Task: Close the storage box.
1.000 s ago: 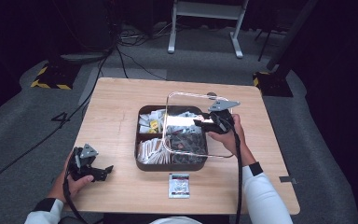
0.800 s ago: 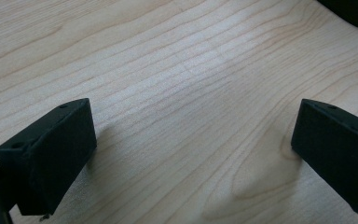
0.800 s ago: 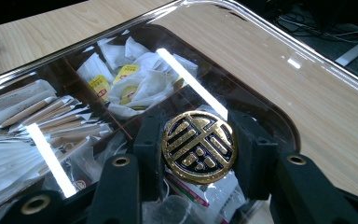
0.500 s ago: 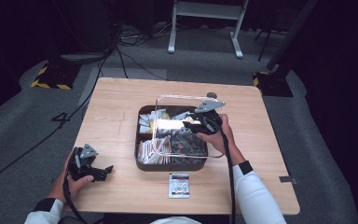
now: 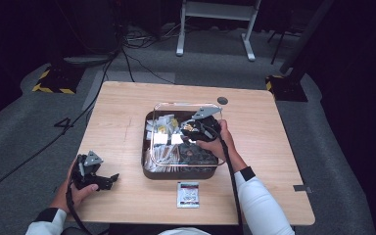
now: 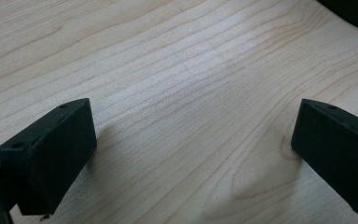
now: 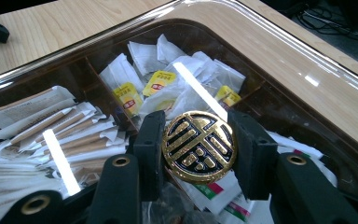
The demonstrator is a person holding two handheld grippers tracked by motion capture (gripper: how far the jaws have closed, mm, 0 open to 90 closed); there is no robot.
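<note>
Lid knob: the round gold-and-black knob [image 7: 199, 146] sits in the middle of the clear transparent lid [image 7: 279, 56], which lies over the dark brown compartment box [image 5: 149, 169].
Right gripper: the right gripper [image 7: 199, 154] pinches this knob, one black jaw on each side, both pads touching its rim.
Left gripper: the left gripper [image 5: 108, 179] rests on the light wooden table [image 5: 122, 112], jaws spread wide, with nothing but bare wood between them.
Key relation: the lid does not sit square on the box; it is shifted toward the far right side. The near left edge of the box, with paper-wrapped sticks [image 7: 70, 135], I judge to be the direction to carry it.
Nearer hand: the right one, already on the knob; the left is well apart from the box.
Other item: a small flat sachet [image 5: 188, 194] lies on the table just in front of the box.
</note>
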